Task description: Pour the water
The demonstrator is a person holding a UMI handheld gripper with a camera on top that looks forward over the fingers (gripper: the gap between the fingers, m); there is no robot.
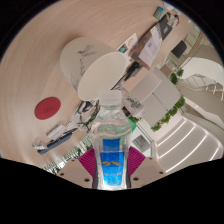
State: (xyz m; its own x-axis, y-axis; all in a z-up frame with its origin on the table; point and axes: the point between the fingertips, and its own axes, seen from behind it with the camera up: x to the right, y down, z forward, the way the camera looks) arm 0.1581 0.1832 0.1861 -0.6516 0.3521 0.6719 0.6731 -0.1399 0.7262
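Observation:
A clear plastic water bottle [111, 140] with a blue label and a pale cap stands upright between my fingers, its neck reaching up ahead of them. My gripper [111, 166] is shut on the bottle's labelled body, with the magenta pads [88, 160] pressing on both sides. The view is tilted, so the bottle looks lifted off the table. A glass or cup for the water does not show clearly.
A pale round table top [40, 70] lies beyond the bottle, with a red round disc [48, 107] on it to the left. White chairs [80, 55] and furniture crowd behind the bottle. Green plants [176, 105] stand to the right.

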